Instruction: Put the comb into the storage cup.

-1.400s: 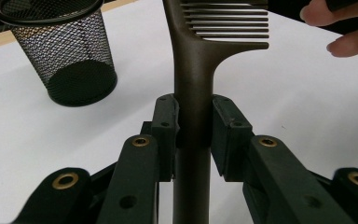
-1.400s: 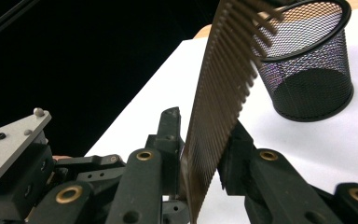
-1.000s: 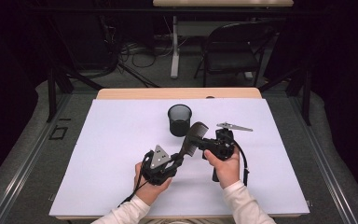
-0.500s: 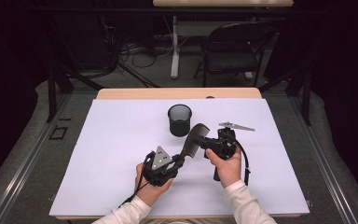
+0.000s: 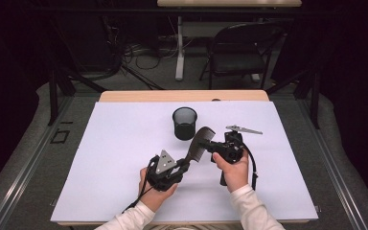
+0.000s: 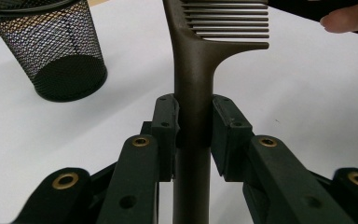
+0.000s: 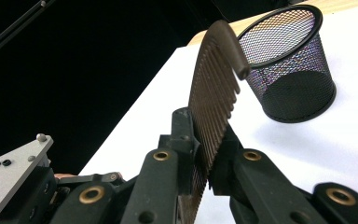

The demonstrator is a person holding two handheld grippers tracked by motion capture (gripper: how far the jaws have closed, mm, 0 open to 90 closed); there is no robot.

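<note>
On a white table (image 5: 100,158), the left gripper (image 5: 184,165) is clamped on a dark comb's (image 5: 199,143) handle. Just right, the right gripper (image 5: 214,147) pinches its teeth. A black mesh cup (image 5: 184,123) stands just beyond.

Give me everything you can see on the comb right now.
The dark brown plastic-looking comb has a straight handle and one row of fine teeth. It is held off the white table, slanting up toward the black mesh cup. The left tongs are shut on its handle; the right tongs are shut on its toothed part. Nothing else touches it.
</note>
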